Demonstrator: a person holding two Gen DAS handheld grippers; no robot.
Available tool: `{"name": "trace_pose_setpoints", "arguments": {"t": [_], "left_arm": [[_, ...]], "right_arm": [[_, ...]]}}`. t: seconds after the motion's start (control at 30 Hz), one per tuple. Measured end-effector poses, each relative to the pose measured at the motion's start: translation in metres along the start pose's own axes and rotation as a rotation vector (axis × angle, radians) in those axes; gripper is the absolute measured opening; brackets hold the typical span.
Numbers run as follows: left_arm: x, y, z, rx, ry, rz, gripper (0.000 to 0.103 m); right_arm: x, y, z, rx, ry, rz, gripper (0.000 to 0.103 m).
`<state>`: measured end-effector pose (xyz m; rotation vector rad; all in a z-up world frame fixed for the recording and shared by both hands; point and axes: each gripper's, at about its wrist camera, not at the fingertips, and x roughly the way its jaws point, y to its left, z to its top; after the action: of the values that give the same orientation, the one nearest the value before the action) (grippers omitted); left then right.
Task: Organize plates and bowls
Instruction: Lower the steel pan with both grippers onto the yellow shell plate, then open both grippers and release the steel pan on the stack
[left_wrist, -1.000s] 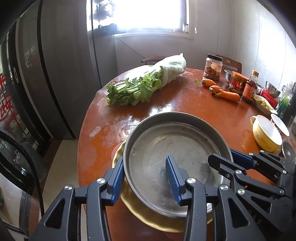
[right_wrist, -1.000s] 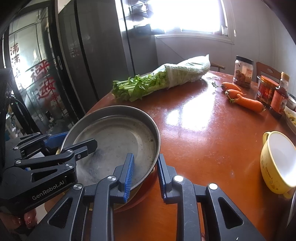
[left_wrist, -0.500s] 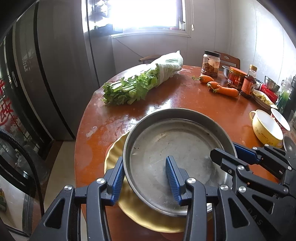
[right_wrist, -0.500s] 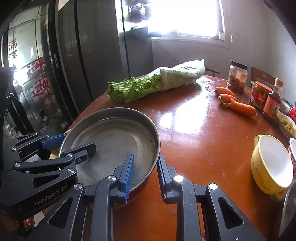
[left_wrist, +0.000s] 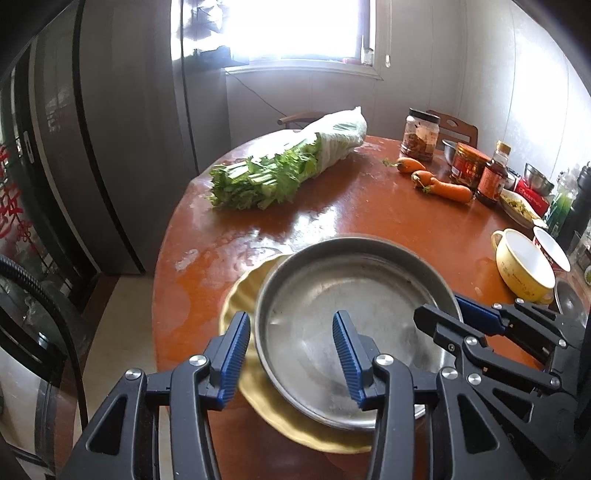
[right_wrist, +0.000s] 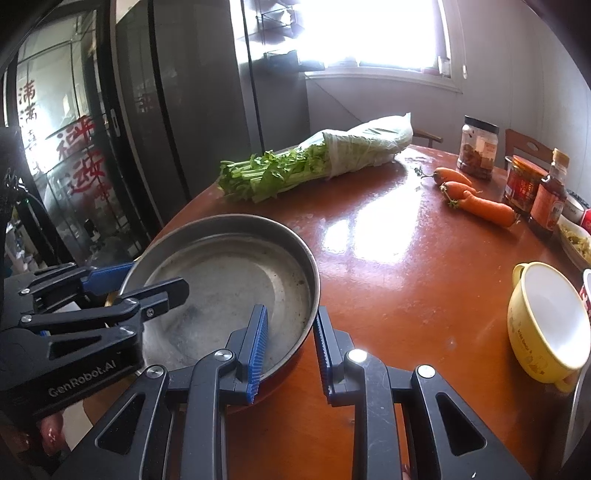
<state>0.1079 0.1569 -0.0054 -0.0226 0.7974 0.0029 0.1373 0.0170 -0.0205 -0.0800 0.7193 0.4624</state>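
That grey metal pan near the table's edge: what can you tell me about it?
The metal pan is round, shallow and dull grey, with a raised rim and a scuffed, empty bottom. It sits on a gold plate on the reddish table. The left gripper is opening, with its fingers either side of the near rim; the right gripper straddles the rim's other side.

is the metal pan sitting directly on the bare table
No, the metal pan rests on a gold plate whose scalloped rim sticks out beneath it on the table.
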Motion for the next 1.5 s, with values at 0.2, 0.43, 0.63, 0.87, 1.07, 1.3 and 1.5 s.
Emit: {"name": "trace_pose_setpoints", "arguments": {"t": [0.2, 0.43, 0.63, 0.87, 1.07, 1.3, 1.5], "left_arm": [[-0.006, 0.003, 0.001, -0.014, -0.011, -0.016, 0.049], [-0.012, 0.002, 0.004, -0.03, -0.019, -0.068, 0.052], [-0.02, -0.002, 0.005, -0.022, -0.036, -0.061, 0.052], [-0.032, -0.008, 0.004, -0.01, -0.055, -0.034, 0.055], [-0.046, -0.017, 0.003, -0.001, -0.076, -0.021, 0.057], [-0.066, -0.031, 0.002, 0.0, -0.108, -0.016, 0.064], [-0.083, -0.044, -0.003, -0.004, -0.131, -0.026, 0.067]], "right_arm": [[0.0, 0.001, 0.0, -0.002, 0.001, 0.001, 0.027], [-0.001, 0.0, 0.001, 0.02, 0.004, 0.011, 0.029], [-0.007, 0.0, 0.002, 0.024, -0.008, 0.02, 0.034], [-0.02, 0.001, 0.004, 0.024, -0.032, 0.022, 0.039], [-0.041, -0.006, 0.004, 0.043, -0.074, 0.018, 0.045], [-0.072, -0.015, 0.0, 0.055, -0.118, -0.003, 0.054], [-0.1, -0.022, -0.008, 0.055, -0.148, -0.021, 0.058]]}}
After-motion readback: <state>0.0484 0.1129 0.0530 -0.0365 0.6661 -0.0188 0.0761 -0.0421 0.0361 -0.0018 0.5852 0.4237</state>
